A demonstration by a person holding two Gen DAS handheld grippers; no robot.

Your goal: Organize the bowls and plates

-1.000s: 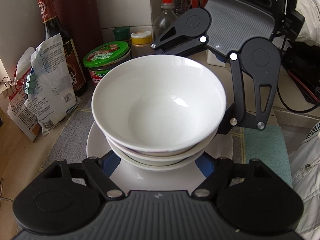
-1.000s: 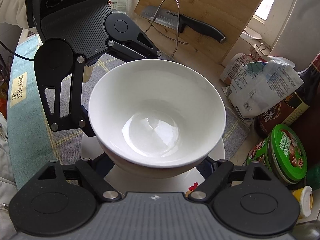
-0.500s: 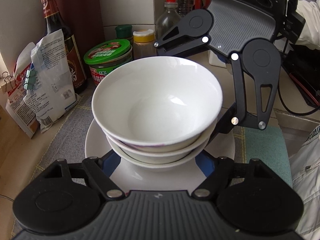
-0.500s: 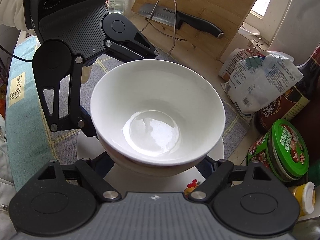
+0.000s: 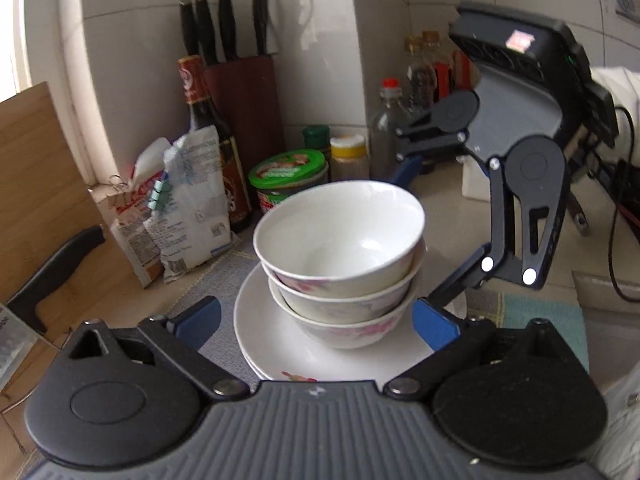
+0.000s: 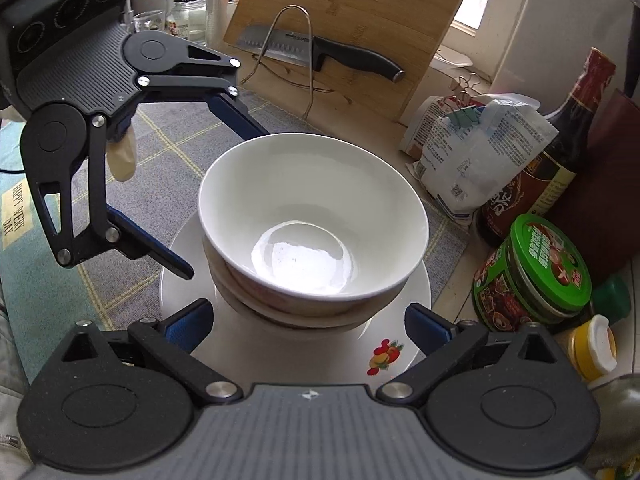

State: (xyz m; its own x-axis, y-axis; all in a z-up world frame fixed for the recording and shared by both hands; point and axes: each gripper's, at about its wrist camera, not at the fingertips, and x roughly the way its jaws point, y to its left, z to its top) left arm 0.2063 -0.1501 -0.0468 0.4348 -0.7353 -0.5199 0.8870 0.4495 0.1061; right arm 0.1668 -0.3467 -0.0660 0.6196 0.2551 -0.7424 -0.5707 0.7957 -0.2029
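Three glossy white ceramic bowls [image 5: 340,256] sit nested on a round white plate [image 5: 276,332] with a small fruit print, resting on a woven checked mat [image 6: 168,152] beside the counter's jars and bottles. The left gripper [image 5: 316,320] and right gripper [image 6: 308,324], matte black with blue-padded fingers, both stand spread wide either side of the stack, holding nothing.
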